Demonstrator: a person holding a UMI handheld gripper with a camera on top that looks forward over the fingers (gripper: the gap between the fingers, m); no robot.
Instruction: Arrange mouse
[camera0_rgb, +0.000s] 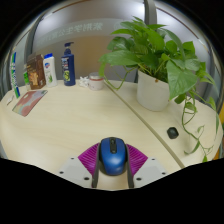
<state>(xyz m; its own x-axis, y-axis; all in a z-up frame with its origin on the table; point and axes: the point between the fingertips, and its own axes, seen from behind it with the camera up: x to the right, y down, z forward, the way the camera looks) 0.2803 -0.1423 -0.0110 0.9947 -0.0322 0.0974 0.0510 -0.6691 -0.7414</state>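
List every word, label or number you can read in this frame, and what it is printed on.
None can be read.
Blue bottle: has a label, too small to read.
Boxes beside it: print blurred.
Booklet on the table: illegible.
Mouse between the gripper fingers: no marking visible.

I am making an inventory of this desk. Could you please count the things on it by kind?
Computer mouse: 1, the blue mouse between the fingers of the gripper
Potted plant: 1, in a white pot
Bottles: 2, a blue bottle and a white bottle
Small dark object: 1, kind unclear
Total: 5
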